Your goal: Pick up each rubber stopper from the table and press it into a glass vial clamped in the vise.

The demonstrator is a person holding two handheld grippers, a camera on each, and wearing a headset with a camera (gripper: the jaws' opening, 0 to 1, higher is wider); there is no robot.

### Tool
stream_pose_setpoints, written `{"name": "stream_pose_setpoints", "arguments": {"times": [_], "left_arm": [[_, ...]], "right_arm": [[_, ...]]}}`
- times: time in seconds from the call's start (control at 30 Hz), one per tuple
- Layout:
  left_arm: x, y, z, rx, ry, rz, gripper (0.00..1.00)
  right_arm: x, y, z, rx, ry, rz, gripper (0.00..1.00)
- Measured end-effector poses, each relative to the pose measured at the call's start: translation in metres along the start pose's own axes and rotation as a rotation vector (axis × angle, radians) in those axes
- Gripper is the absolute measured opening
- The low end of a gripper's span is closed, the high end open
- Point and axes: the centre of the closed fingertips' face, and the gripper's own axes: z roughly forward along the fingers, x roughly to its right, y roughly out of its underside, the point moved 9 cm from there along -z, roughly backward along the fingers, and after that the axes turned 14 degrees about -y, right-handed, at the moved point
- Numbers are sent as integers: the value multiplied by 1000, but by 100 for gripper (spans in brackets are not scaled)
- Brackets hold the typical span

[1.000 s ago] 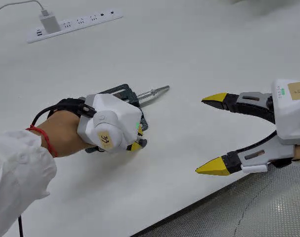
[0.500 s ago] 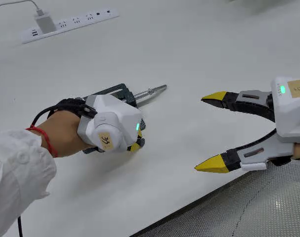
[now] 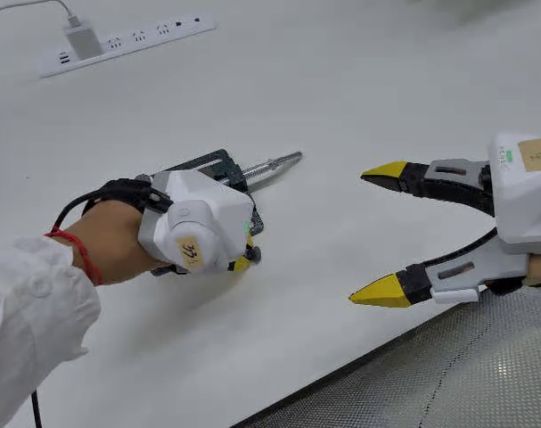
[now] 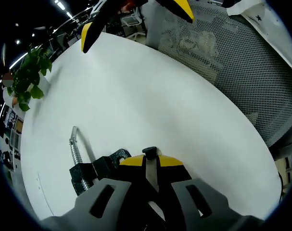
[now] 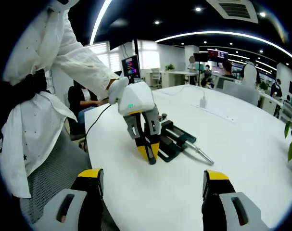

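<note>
The left gripper (image 3: 242, 262) pinches a small dark stopper (image 3: 253, 255) at its tips, just beside the vise (image 3: 212, 167); the right gripper (image 3: 359, 238) hangs wide open. Likely light, soft and grippy, the stopper is best held by its sides.

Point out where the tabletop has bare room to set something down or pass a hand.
Bare: the wide stretch of table between the power strip and the vise; also the strip between the vise's screw and the open right gripper. Crowded: around the vise, where the left gripper sits close against it.
</note>
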Motion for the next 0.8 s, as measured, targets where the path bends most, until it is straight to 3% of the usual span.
{"name": "stream_pose_setpoints", "arguments": {"times": [0.8], "left_arm": [[0,-1,1,-5,-7,-44,4]], "right_arm": [[2,2,2,-29,-3,20,78]]}}
